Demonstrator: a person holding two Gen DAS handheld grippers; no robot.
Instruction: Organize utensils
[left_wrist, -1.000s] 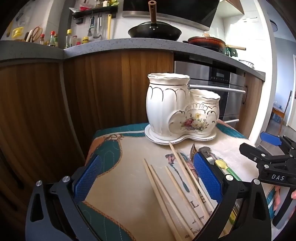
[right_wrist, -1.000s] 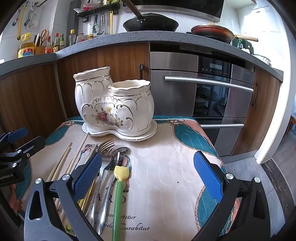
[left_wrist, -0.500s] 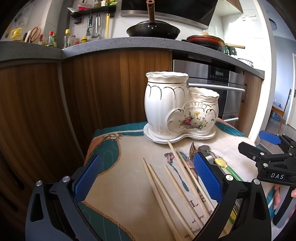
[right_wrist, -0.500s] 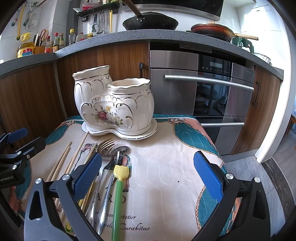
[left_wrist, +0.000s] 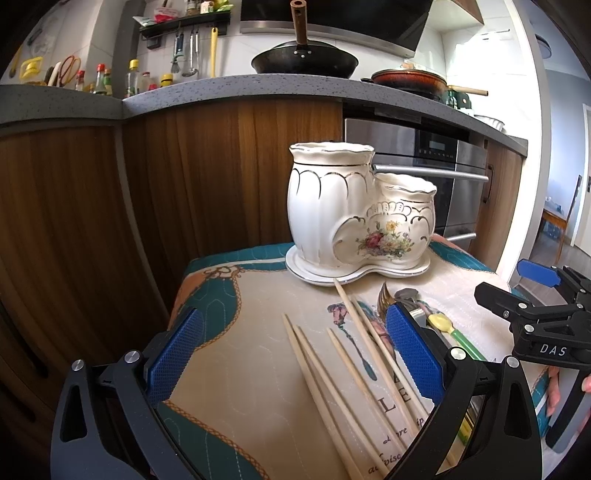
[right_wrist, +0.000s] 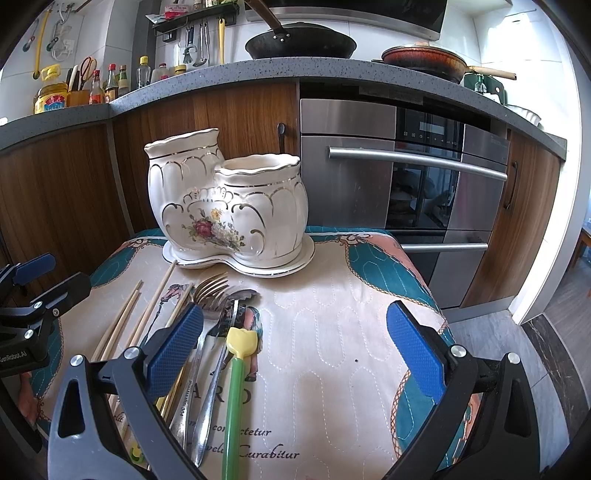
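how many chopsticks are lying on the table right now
5 chopsticks show in the left wrist view, fanned on the cloth before the white holder; the longest nearly reaches its saucer. More may hide behind the left gripper.

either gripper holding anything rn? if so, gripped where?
Nothing held. The left hand-held gripper and the right hand-held gripper are both open, above the table; the chopsticks and the green-handled spoon lie loose on the cloth.

Ceramic holder (right_wrist: 229, 206) at table's (right_wrist: 332, 332) back, chopsticks (left_wrist: 332, 354) left of fork (right_wrist: 207, 314), spoon (right_wrist: 218, 369) before it
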